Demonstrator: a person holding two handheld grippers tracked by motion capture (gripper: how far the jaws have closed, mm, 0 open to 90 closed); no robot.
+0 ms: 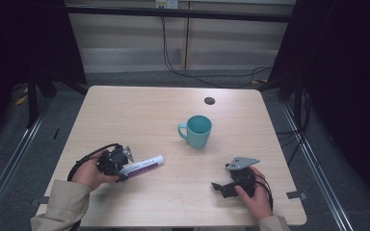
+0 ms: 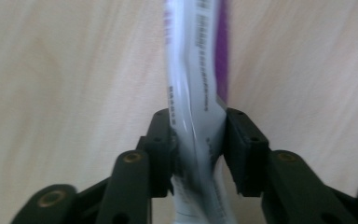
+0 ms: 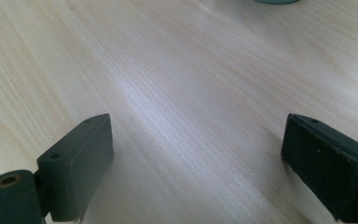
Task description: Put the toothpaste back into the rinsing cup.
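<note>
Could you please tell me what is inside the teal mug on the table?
The teal mug stands upright, and the part of its inside that the high view shows looks empty. Its near wall hides the bottom, so the bottom cannot be checked.

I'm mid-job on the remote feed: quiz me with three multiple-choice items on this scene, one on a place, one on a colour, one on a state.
1. Where does the white-and-purple plastic tube lie relative to the teal ceramic mug in the high view?
A. behind it, at the far edge
B. nearer the person and to its left
C. inside it

2. What colour is the mug?
A. red
B. yellow
C. teal

3. How do the two claws stand?
A. left claw clamped on the tube, right claw open with nothing between its jaws
B. both clamped on the mug
C. left open, right clamped on the tube

Answers:
1 B: in the high view the tube lies on the pale wooden table, below and left of the mug.
2 C: body and handle are teal.
3 A: the left gripper view shows the pads pinching the tube; the right gripper view shows bare wood between wide jaws.
</note>
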